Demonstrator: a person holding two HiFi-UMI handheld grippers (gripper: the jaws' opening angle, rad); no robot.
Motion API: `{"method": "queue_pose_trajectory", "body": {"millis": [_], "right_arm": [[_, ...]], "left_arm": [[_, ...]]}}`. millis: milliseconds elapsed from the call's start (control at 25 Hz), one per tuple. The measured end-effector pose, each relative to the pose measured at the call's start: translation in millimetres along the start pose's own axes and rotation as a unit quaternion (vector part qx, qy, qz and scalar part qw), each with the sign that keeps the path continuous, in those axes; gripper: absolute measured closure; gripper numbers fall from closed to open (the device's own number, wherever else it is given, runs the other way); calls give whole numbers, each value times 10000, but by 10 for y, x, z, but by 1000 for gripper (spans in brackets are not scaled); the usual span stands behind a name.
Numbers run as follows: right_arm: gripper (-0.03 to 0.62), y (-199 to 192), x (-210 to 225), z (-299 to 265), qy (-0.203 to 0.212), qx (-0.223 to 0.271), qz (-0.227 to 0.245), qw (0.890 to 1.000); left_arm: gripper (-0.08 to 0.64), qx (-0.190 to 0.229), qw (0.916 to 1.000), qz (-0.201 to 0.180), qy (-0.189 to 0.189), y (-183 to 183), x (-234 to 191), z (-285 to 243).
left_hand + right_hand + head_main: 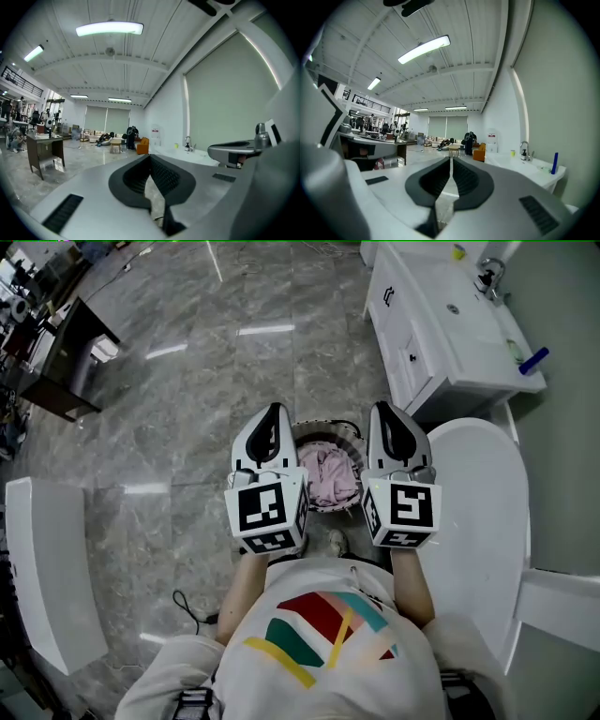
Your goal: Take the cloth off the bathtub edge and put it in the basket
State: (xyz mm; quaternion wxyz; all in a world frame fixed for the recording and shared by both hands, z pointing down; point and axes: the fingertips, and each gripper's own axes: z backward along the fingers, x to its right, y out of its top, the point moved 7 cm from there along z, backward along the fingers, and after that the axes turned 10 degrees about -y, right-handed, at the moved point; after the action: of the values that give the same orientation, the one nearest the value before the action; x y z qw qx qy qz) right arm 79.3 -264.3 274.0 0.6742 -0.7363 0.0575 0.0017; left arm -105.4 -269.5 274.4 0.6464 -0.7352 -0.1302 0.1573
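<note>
The pink cloth [328, 474] lies bunched inside the round basket [323, 430] on the floor, straight ahead of the person. The white bathtub [483, 512] curves along the right, and its edge is bare where it shows. Both grippers are raised side by side above the basket and point level into the room. My left gripper [272, 413] [150, 157] is shut with nothing between its jaws. My right gripper [384, 411] [451, 159] is also shut and empty. Parts of the basket are hidden behind the two grippers.
A white vanity [422, 343] with a sink and a faucet [489, 277] stands at the upper right, and a blue bottle [532, 359] is on its corner. A dark desk [66, 362] is at the upper left, a white panel [47, 568] at the left. A black cable [192, 610] lies on the grey floor.
</note>
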Motion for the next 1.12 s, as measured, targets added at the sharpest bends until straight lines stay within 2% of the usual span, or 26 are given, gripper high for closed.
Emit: {"method": "queue_pose_trajectory", "body": {"millis": [160,480,720,1120], "right_arm": [[570,-15,-56,129,81,9,-57,10000],[574,-113,-189,210,0,-137,26,9999],[574,-121,-260,217,192,-136,121,9997],[575,-183,-285,246,212,-220,217,9993]], "left_arm": [[540,281,9986,-428,149,-10,-9,129],[540,209,9975,-650,185,-39,-73,230],[540,243,9972,-710,28,-17,-41,217],[540,109,9976,-681,-50,-101,-40,178]]}}
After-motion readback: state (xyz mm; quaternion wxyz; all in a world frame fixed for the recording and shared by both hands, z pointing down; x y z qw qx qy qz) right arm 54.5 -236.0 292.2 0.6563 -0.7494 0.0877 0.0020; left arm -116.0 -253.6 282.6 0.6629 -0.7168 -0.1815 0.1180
